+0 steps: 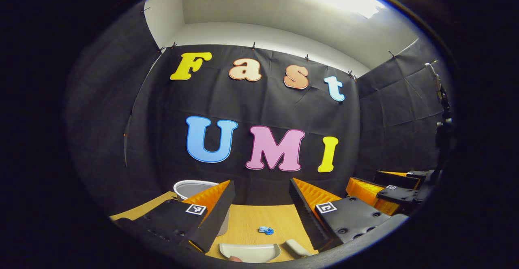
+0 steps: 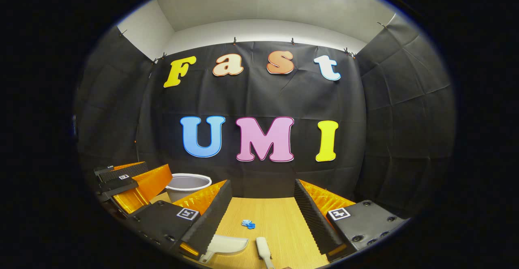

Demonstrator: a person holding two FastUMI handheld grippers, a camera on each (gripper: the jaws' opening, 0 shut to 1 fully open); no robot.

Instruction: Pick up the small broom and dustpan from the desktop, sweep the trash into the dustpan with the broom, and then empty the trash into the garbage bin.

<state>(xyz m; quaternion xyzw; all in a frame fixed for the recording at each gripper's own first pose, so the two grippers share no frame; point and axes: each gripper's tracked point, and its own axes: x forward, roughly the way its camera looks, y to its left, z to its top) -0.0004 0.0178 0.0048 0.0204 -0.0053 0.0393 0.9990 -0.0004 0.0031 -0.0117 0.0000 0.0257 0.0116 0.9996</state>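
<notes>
A pale dustpan (image 1: 250, 252) lies on the wooden desktop (image 1: 251, 220) near its front edge, with the small broom (image 1: 297, 248) just to its right. In the right gripper view the dustpan (image 2: 227, 245) and broom (image 2: 263, 249) lie side by side below a small blue scrap of trash (image 2: 248, 224). The same blue trash (image 1: 266, 230) sits beyond the dustpan in the left gripper view. My left gripper (image 1: 259, 204) is open above the desk, holding nothing. My right gripper (image 2: 261, 208) is open too, raised over the desk. A white garbage bin (image 2: 187, 184) stands at the back left.
The bin (image 1: 190, 188) is partly hidden behind my left gripper's left finger. The other gripper (image 1: 389, 192) is at the right in the left gripper view, and at the far left (image 2: 129, 182) in the right gripper view. Black cloth walls close the booth behind.
</notes>
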